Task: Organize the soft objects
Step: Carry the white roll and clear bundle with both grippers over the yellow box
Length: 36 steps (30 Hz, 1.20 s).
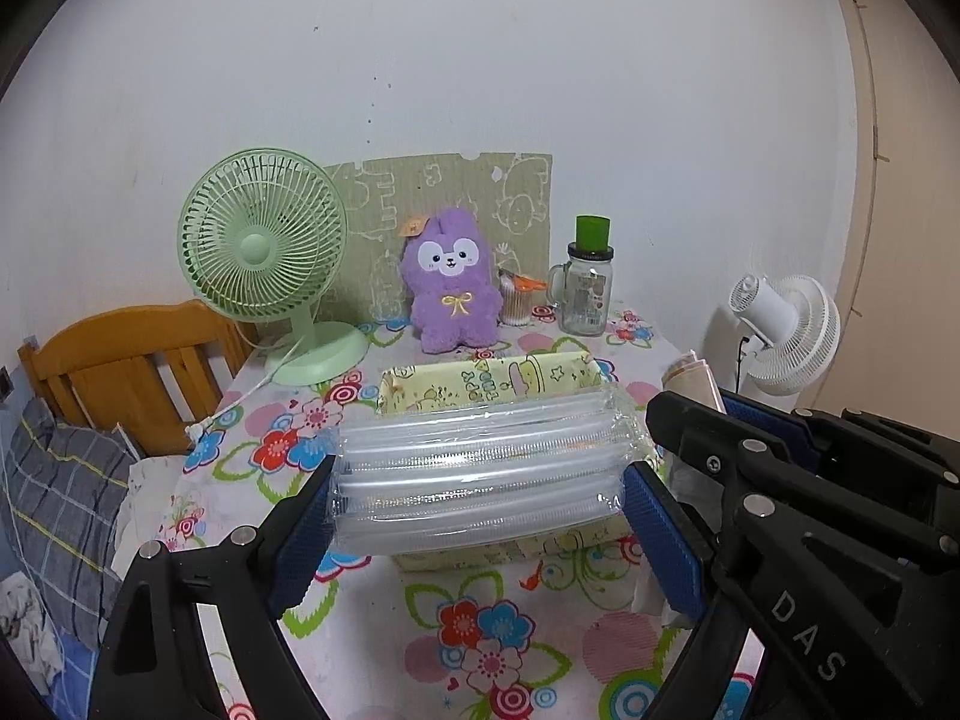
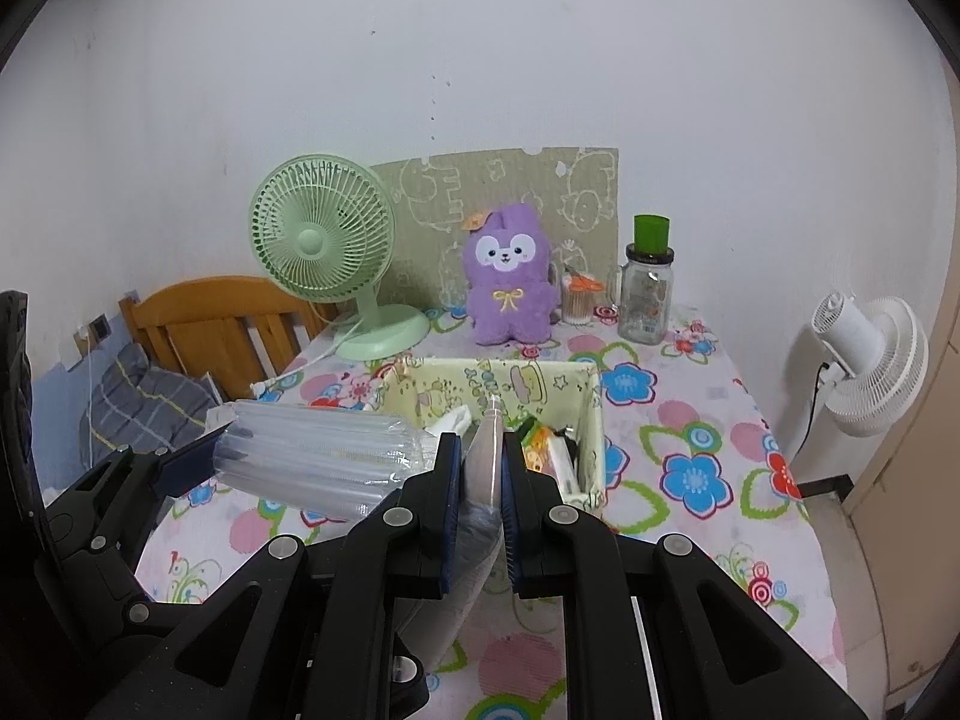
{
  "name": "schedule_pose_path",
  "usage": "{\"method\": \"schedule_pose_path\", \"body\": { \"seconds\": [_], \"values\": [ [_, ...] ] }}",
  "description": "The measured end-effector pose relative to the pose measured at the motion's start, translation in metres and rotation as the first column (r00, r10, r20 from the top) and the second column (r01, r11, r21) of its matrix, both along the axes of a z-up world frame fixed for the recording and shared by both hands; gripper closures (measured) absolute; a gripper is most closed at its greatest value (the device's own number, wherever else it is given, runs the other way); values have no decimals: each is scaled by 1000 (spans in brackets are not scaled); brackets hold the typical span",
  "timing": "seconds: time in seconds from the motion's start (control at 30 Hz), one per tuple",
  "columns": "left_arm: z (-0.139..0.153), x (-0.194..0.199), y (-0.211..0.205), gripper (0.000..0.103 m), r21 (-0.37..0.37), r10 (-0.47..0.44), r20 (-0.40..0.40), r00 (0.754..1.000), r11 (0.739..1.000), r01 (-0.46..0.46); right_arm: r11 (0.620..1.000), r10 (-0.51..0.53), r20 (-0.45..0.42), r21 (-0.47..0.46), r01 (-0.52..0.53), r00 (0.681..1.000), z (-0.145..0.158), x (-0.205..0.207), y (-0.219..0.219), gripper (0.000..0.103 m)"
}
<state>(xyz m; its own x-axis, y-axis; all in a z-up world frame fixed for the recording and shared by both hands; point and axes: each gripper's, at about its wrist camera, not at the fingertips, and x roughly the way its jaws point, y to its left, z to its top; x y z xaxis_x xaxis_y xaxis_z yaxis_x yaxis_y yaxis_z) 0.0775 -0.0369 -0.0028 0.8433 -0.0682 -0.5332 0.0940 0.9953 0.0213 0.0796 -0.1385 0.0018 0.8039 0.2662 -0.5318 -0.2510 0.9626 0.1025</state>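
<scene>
Two grippers carry soft things above the flowered tablecloth [image 2: 690,420]; going left to right, the left gripper [image 1: 480,498] comes first, its blue pads wide apart and pressed on the two ends of an inflated clear air-column cushion [image 1: 480,468], which hangs in front of and partly over the yellow fabric storage box [image 1: 492,381]; this cushion looks very light and springy, its film slick and easy to puncture, so a gentle end-to-end squeeze on the sealed edges seems the safest hold; a harder squeeze would likely make it buckle or pop out.

Next to it, the right gripper [image 2: 483,468] is clenched tight on a thin, flat clear plastic packet [image 2: 483,450], held upright and edge-on just before the box's near rim; what the packet contains cannot be told; it appears limp and slippery, so it would probably sag or slide unless pinched well in from its edge.

Inside the box, tissue [image 2: 453,420] and small packets [image 2: 540,444] already lie, with room left on the left side.

As for writing, the right gripper's black arm in the left view bears the letters "DAS" [image 1: 807,636]; the box's printed lining shows cartoon lettering that may read "HAPPY", though it is too distorted to be sure; the glass jar [image 2: 648,294] at the back carries a label too small to read.
</scene>
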Motion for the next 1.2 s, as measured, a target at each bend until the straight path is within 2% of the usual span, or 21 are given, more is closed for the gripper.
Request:
{"method": "schedule_pose_path", "body": {
  "seconds": [0.57, 1.2],
  "values": [
    [0, 40, 6, 11, -5, 15, -9, 1000, 1000, -15, 1000, 19, -10, -5, -19, 1000, 0, 43, 8, 88],
    [-21, 88, 6, 11, -12, 12, -73, 997, 1000, -13, 1000, 9, -54, -2, -9, 999, -15, 99, 7, 88]
  ]
}}
